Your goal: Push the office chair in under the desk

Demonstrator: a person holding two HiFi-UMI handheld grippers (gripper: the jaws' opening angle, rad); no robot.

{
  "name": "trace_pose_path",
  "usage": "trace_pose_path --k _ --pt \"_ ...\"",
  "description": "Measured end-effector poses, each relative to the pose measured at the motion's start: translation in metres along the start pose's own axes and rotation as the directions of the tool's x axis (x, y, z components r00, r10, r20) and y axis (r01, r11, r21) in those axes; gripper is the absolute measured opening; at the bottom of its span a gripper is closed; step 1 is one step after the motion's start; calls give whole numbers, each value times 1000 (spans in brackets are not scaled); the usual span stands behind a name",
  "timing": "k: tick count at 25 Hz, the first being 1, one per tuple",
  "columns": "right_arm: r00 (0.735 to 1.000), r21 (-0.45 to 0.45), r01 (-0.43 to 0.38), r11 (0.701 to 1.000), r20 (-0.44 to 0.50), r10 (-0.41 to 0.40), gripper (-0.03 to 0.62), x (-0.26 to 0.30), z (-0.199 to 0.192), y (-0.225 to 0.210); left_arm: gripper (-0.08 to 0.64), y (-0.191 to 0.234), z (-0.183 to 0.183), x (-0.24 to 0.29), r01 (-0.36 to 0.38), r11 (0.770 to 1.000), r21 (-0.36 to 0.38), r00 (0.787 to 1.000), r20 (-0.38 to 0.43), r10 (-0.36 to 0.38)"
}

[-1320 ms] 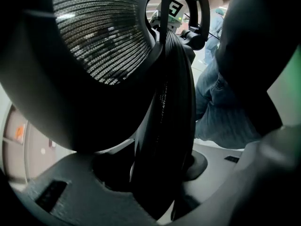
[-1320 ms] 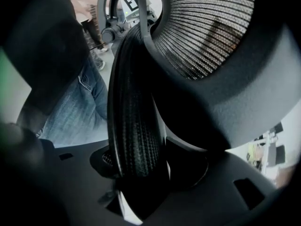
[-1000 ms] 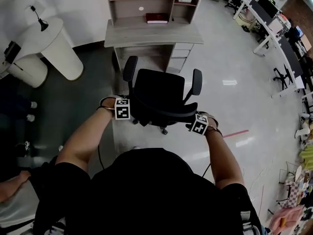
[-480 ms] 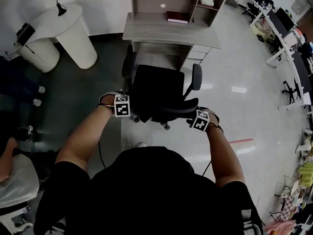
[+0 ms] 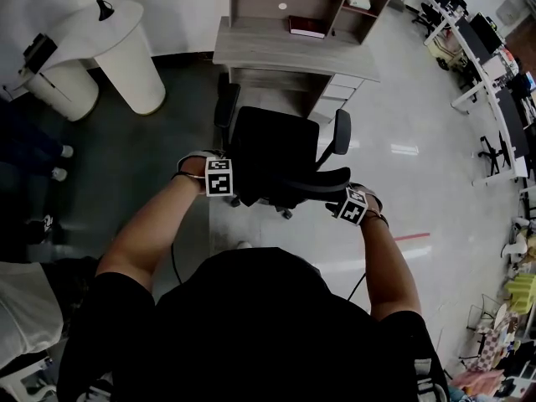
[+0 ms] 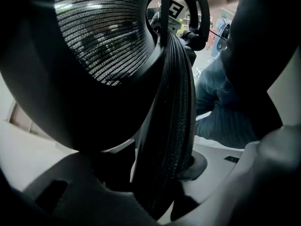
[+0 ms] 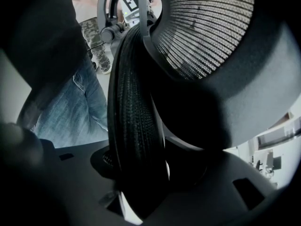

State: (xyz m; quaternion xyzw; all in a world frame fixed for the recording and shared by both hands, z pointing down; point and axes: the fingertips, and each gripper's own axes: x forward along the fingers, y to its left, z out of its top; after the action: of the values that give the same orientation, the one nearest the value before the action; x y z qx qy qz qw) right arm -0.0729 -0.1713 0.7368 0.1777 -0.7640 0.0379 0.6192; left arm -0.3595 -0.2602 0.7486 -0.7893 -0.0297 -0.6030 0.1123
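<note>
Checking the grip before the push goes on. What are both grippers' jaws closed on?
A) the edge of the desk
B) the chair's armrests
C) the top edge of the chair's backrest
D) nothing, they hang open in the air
C: the ribbed edge of the backrest runs clamped between the jaws of the left gripper and of the right gripper.

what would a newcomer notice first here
The black chair fills the centre, with the left gripper and right gripper clamped on the top edge of its back. Just beyond it, at the top, stands the grey desk with shelves on it.
</note>
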Motion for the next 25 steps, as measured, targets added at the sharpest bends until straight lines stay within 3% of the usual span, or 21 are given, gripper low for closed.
trace_pose_path --k 12,25 --pt "1000 -12 17 1000 0 -17 219 2 -9 -32 201 24 11 6 -39 999 -15 999 20 39" --pt "1000 -82 9 997 10 -8 216 12 -27 -110 201 79 34 21 -66 995 -79 998 11 67"
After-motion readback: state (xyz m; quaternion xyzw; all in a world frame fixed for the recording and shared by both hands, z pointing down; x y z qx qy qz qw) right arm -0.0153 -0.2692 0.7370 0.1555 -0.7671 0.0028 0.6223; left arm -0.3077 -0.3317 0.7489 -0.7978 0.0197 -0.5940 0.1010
